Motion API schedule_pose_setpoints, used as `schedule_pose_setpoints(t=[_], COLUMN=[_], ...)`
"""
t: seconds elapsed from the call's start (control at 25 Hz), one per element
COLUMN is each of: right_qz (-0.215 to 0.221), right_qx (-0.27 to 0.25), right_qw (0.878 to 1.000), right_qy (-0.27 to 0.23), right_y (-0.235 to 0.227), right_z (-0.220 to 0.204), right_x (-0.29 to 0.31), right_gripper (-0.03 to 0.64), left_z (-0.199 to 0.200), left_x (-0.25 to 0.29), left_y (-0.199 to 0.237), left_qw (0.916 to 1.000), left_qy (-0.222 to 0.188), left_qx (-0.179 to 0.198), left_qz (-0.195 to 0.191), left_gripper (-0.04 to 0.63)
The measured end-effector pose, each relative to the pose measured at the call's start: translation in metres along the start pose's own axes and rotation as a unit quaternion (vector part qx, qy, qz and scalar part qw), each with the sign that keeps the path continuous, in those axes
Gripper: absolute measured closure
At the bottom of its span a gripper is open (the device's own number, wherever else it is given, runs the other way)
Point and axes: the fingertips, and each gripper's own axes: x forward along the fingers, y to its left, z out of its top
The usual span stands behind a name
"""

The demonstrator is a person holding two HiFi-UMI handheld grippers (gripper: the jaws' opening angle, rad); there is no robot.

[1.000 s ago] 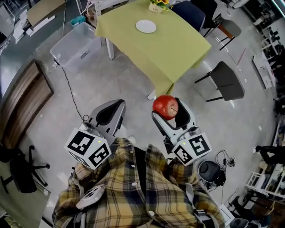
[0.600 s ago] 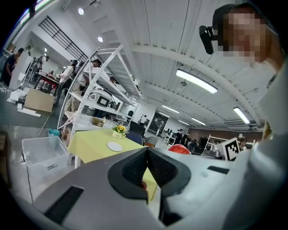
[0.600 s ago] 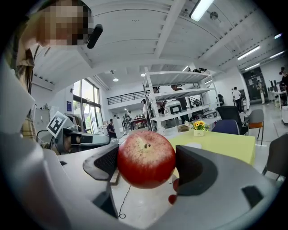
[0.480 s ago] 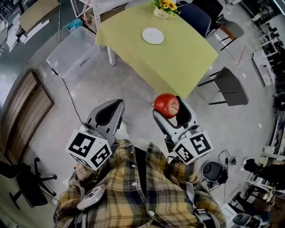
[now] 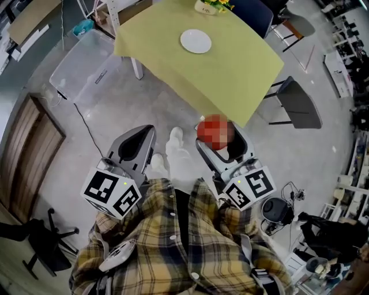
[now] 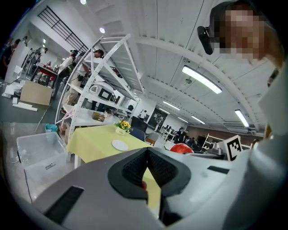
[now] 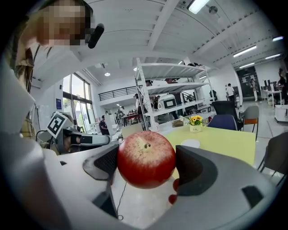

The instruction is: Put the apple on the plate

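Note:
A red apple sits between the jaws of my right gripper, which is shut on it and held in the air over the floor. The right gripper view shows the apple stem-up between the dark pads. A small white plate lies on the yellow-green table ahead, with nothing on it; it also shows as the plate and the plate. My left gripper hangs level beside the right one, its jaws shut with nothing between them. The apple is visible off to its right.
A flower pot stands at the table's far edge. A clear plastic bin sits on the floor left of the table. A grey chair stands at the table's right. The person's shoes show between the grippers. A white shelf rack rises behind.
The table and plate have shifted nearer in the head view as the person steps forward; the shoes have come into sight. Both grippers keep their pose and the apple stays gripped.

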Motion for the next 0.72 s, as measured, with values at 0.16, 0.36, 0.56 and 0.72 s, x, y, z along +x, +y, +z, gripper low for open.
schedule_pose_setpoints(t=[0.16,0.36,0.56,0.72], right_qz=[0.009,0.021,0.034,0.03], right_qx=[0.002,-0.004,-0.017,-0.018], right_qw=[1.0,1.0,0.999,0.999], right_qy=[0.008,0.005,0.001,-0.008], right_y=[-0.015,-0.044,-0.079,-0.114], right_z=[0.003,0.024,0.056,0.074], right_x=[0.027,0.067,0.099,0.112], right_gripper=[0.242,0.242,0.242,0.242], left_z=[0.008,0.029,0.061,0.082], left_x=[0.021,0.059,0.103,0.141], left_y=[0.019,0.04,0.051,0.054], left_qw=[0.9999,0.9998,0.9995,0.9994], left_qy=[-0.001,-0.007,-0.018,-0.022], left_qx=[-0.006,-0.007,-0.002,0.009], left_qz=[0.008,0.018,0.025,0.023], left_gripper=[0.588,0.588,0.588,0.589])
